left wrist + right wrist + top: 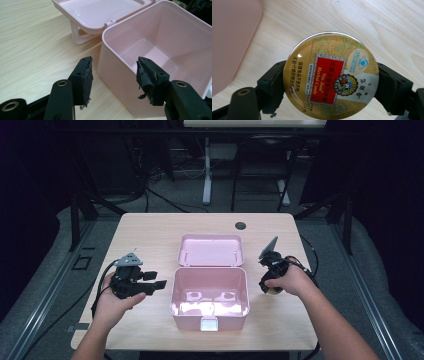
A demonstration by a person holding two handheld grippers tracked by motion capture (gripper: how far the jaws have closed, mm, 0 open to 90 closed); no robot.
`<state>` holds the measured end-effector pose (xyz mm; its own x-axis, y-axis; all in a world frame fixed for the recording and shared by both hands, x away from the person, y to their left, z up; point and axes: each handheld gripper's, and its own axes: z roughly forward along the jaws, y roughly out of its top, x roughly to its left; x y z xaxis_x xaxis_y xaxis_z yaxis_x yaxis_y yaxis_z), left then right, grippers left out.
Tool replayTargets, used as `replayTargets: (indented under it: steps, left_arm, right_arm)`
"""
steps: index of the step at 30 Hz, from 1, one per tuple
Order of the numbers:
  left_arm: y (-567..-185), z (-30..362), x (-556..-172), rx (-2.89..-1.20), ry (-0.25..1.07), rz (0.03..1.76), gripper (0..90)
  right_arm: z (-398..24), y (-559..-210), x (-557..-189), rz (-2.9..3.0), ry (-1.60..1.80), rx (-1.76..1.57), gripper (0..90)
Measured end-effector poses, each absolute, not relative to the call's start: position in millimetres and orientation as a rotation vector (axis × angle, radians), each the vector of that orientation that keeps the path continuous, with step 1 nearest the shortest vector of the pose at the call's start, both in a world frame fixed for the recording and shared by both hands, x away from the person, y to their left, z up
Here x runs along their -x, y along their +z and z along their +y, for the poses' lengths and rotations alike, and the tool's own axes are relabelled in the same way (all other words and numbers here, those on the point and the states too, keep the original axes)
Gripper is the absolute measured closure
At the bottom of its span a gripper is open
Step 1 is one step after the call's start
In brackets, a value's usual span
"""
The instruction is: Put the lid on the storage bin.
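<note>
On the left side of the wooden table (145, 227), the left gripper (159, 284) is held in the person's left hand (112, 306), pointing toward the near left wall of the pink box (210, 292). In the left gripper view its jaws stand apart with nothing between them, the worn black pads (86, 77) just short of the box's corner, one to each side of that corner without touching it. The box sits in the middle of the table with its interior bare and glossy, a pale latch on its near wall. Its lid (211, 250) lies flung back flat behind it, hinged along the far rim and resting on its handle. Beyond the lid a small dark grommet hole (240, 225) sits near the table's far edge. To the right of the box, the right gripper (270, 289) is low over the table in the person's right hand (292, 281). Its jaws are clamped on a round gold candy tin (331, 78), one on each side of the rim, the printed top with its red label facing the right gripper view. The tin is just above or on the wood, near the box's right wall; whether it touches the table I cannot tell.
</note>
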<state>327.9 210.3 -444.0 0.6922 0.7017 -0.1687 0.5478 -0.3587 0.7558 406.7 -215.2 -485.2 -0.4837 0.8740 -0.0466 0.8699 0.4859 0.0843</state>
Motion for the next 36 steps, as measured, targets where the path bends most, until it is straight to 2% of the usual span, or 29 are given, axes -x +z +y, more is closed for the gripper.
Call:
replayTargets:
  steps: [36]
  left_arm:
    - [-444.8,209.2,-328.1,-2.06,0.226,0.957,47.0]
  right_arm:
    - [-193.5,-421.4,-388.1,2.775,0.097,-1.229,19.6]
